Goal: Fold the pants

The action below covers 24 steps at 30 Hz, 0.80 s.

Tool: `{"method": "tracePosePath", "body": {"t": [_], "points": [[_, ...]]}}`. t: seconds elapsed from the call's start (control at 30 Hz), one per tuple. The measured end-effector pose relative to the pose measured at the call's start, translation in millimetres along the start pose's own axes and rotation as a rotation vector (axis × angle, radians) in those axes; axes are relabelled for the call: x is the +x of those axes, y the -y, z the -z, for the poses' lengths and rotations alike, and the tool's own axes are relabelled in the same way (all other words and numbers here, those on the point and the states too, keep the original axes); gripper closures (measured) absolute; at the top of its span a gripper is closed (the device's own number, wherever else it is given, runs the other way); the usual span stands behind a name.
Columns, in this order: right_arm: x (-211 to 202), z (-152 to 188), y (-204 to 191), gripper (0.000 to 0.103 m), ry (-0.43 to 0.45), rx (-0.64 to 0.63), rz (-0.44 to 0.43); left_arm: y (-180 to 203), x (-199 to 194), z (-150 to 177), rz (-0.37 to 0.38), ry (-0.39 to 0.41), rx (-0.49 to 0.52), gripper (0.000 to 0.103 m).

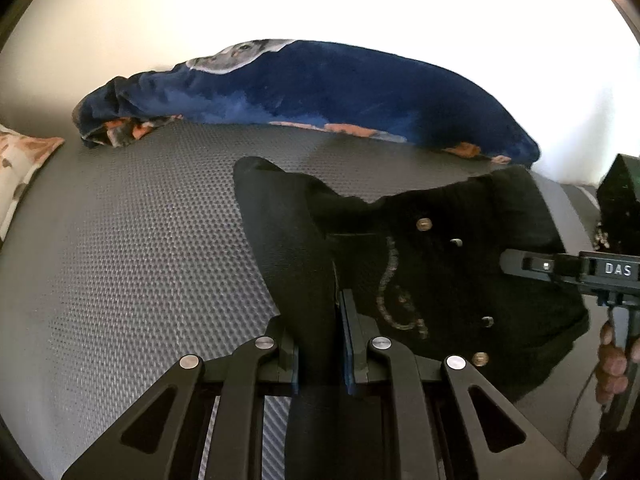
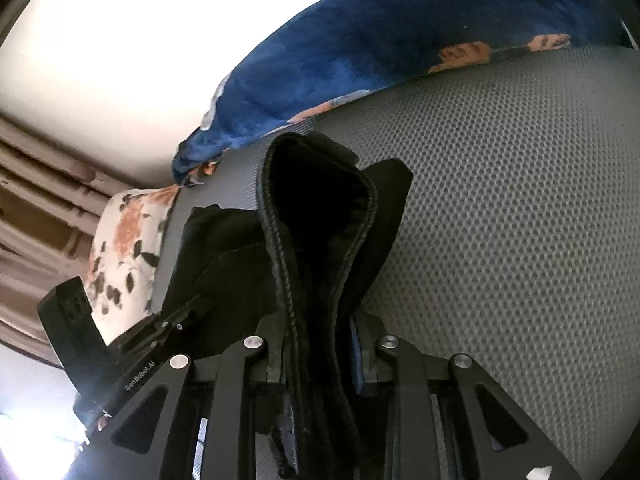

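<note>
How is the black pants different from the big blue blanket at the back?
The pants are plain black with small metal buttons; the blanket is blue with orange patches. The pants are pinched in the left claw and the right claw; the blanket lies bunched along the far edge, untouched. Both are soft cloth on the grey mattress.

"DAS" stands in white letters on the right tongs; "GenRobot.AI" runs in white along the left tongs.
</note>
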State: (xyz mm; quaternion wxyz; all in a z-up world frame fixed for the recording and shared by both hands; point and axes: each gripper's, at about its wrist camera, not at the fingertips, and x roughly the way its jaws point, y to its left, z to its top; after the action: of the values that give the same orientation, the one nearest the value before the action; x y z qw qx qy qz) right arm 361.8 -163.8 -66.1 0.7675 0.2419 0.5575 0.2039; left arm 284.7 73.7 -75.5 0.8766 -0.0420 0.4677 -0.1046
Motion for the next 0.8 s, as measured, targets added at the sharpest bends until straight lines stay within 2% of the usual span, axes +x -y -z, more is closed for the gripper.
{"method": "tracePosePath", "body": {"t": [0.1,0.2,0.23,0.27,0.4,0.57,0.63,0.73,0.8], "points": [[8,0,7,0.080,0.002,-0.011,0.051,-11,14,5,-0.010,-0.015,0.000,0.080],[16,6,13,0.068,-0.003,-0.055,0.142,-17,25,15,-0.021,-0.021,-0.001,0.064],[18,8,13,0.064,0.003,-0.065,0.157,-18,26,19,-0.025,-0.020,0.002,0.062],[17,9,15,0.060,0.013,-0.061,0.163,-18,26,21,-0.024,-0.008,0.000,0.061],[15,14,18,0.058,0.031,-0.045,0.176,-21,24,23,-0.051,0.000,-0.011,0.047],[4,34,12,0.053,0.046,-0.074,0.241,-22,11,33,-0.073,-0.016,-0.034,0.043],[-2,44,11,0.052,0.051,-0.075,0.249,-20,0,42,-0.113,-0.012,-0.030,0.038],[-10,59,12,0.043,0.055,-0.068,0.270,-16,-19,60,-0.171,-0.013,-0.023,0.037],[-20,68,9,0.043,0.074,-0.074,0.282,-15,-30,69,-0.194,-0.007,-0.027,0.036]]}}
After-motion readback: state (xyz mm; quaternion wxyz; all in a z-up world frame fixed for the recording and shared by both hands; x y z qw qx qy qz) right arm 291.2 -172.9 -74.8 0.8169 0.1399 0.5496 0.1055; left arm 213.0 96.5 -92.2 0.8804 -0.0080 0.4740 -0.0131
